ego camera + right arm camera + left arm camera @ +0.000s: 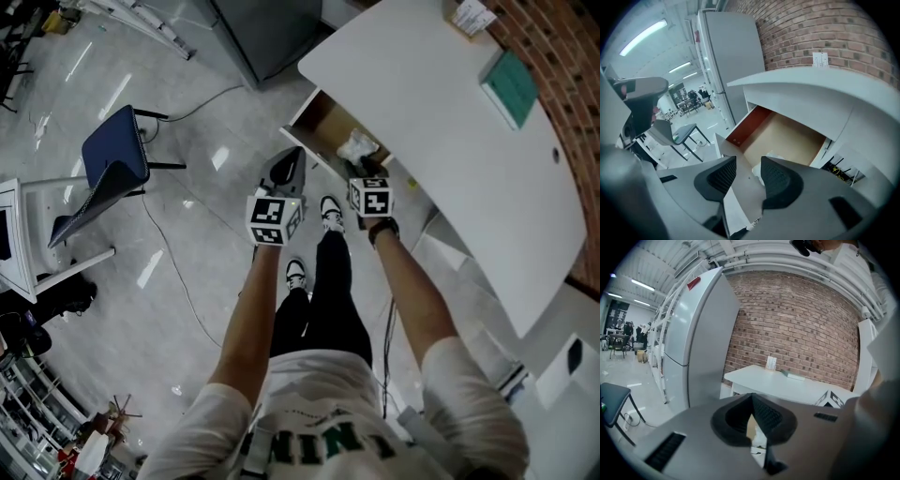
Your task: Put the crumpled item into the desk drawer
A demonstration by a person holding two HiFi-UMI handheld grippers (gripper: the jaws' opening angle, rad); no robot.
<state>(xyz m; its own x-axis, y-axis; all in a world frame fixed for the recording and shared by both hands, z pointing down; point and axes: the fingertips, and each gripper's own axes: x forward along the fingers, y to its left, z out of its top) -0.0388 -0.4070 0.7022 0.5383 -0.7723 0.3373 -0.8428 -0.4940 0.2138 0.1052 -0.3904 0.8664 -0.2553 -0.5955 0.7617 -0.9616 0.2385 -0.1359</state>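
Black ribbed pads (774, 177) of the right gripper (747, 164) stand wide apart, and nothing is pressed between them. Through the gap, low in the middle of the right gripper view, you can see into the open wooden drawer (787, 133). The crumpled white lump (756, 174) lies inside that drawer, just past the pads. The left gripper (751, 397) has its tips together and holds nothing. In the head view both grippers hang side by side in the middle of the frame. The drawer sticks out from under the white desk top (441, 122) at the upper right.
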